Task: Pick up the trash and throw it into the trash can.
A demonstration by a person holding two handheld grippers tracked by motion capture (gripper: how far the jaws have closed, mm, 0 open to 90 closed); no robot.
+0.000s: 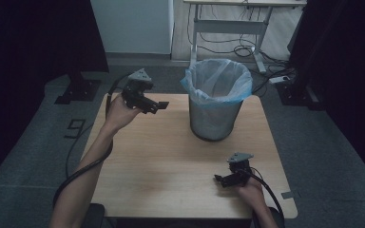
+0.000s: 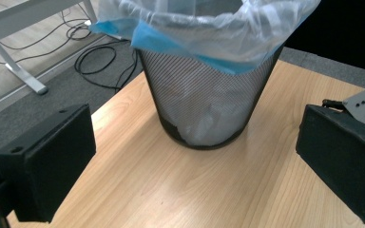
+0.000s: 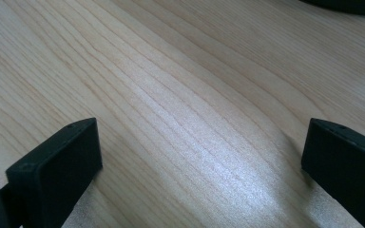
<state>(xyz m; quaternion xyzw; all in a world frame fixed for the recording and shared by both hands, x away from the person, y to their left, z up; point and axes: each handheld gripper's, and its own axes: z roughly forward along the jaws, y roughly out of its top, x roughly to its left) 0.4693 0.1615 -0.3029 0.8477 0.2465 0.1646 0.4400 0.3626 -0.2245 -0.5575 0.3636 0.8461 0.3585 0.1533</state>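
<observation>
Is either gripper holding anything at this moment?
No: in the gripper views the left gripper and the right gripper both have their jaws wide apart, with bare wooden table between them.

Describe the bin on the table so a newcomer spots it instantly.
On the light wooden table, look toward the far edge, right of centre. The wastebasket there is dark wire mesh, lined with a translucent blue plastic bag folded over its rim; it stands upright between the left gripper and right gripper.
</observation>
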